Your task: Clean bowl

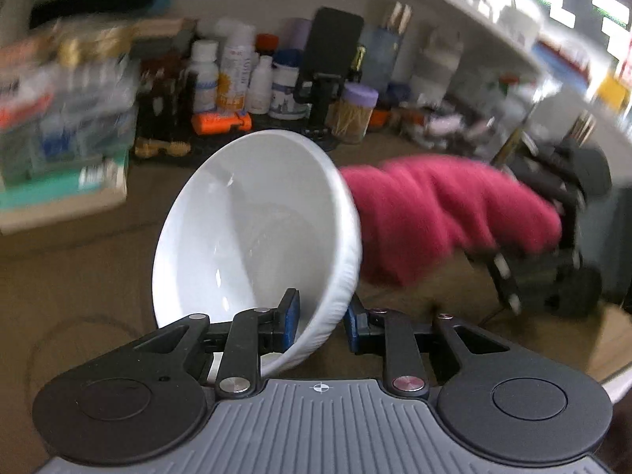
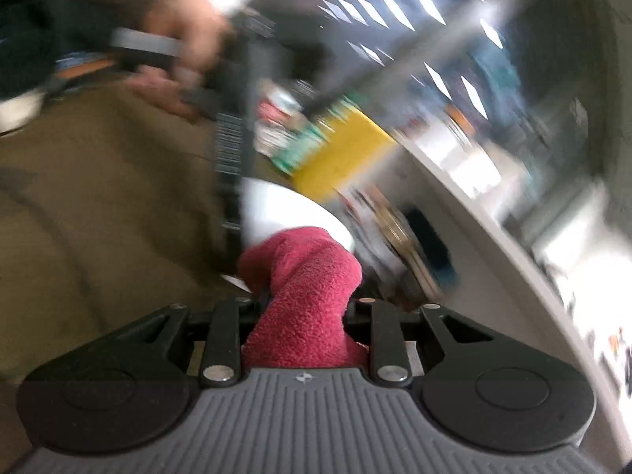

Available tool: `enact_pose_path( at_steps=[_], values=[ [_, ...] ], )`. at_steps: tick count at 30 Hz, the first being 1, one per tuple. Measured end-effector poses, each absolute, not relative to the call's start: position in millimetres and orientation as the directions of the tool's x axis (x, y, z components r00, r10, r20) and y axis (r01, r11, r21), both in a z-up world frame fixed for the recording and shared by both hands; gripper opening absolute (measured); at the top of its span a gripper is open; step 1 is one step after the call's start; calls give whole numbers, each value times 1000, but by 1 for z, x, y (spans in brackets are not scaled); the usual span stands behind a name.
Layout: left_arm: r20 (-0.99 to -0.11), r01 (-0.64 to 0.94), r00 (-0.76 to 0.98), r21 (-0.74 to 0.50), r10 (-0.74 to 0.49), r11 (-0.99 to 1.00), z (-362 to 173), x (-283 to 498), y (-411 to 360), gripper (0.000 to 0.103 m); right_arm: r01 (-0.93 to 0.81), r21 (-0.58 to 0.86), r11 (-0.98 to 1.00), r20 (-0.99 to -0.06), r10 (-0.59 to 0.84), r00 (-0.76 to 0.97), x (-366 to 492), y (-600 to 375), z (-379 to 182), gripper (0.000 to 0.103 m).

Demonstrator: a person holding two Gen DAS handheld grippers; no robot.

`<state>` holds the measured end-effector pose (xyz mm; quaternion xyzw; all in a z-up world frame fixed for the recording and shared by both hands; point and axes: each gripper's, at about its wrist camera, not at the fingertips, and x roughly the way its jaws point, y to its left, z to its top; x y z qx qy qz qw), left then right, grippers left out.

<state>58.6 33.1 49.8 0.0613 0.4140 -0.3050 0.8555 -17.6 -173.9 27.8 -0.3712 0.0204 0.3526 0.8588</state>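
Left gripper (image 1: 320, 322) has its jaws clamped on the rim of the white bowl (image 1: 252, 237), tipped on edge above the brown surface (image 1: 79, 276). Only this view shows the bowl's inside and the bottles (image 1: 237, 79) behind. Right gripper (image 2: 306, 308) has its jaws pinched on the pink cloth (image 2: 304, 296), pressed against the bowl's outer wall; its own view is blurred, catching the person's hand (image 2: 177, 59).

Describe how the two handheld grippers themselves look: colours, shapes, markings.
Both match. The left gripper has a grey ribbed base plate with a small white crosshair mark, two round black discs at its sides, black linkage arms with silver rivets, and blue pads on the fingertips. The right gripper shows the same grey ribbed plate, discs and black links.
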Motion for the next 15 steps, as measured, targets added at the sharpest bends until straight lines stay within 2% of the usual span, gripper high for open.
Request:
enact_pose_path(
  at_steps=[4, 6, 9, 11, 15],
  values=[
    [-780, 598, 488, -27, -390, 801, 59, 61, -7, 25, -614, -465, 638, -331, 518, 789, 11, -191, 23, 28],
    [-791, 613, 487, 8, -370, 790, 59, 63, -23, 29, -616, -406, 675, -366, 498, 786, 18, -198, 18, 28],
    [-812, 646, 466, 41, -352, 762, 52, 66, -53, 30, -606, -387, 695, -402, 464, 789, 21, -209, 13, 28],
    [-819, 663, 468, 78, -331, 745, 46, 69, -74, 37, -600, -345, 722, -423, 451, 786, 26, -218, 11, 28],
    [-829, 671, 478, 131, -291, 730, 44, 77, -96, 40, -601, -262, 755, -464, 448, 764, 33, -229, 3, 28]
  ],
)
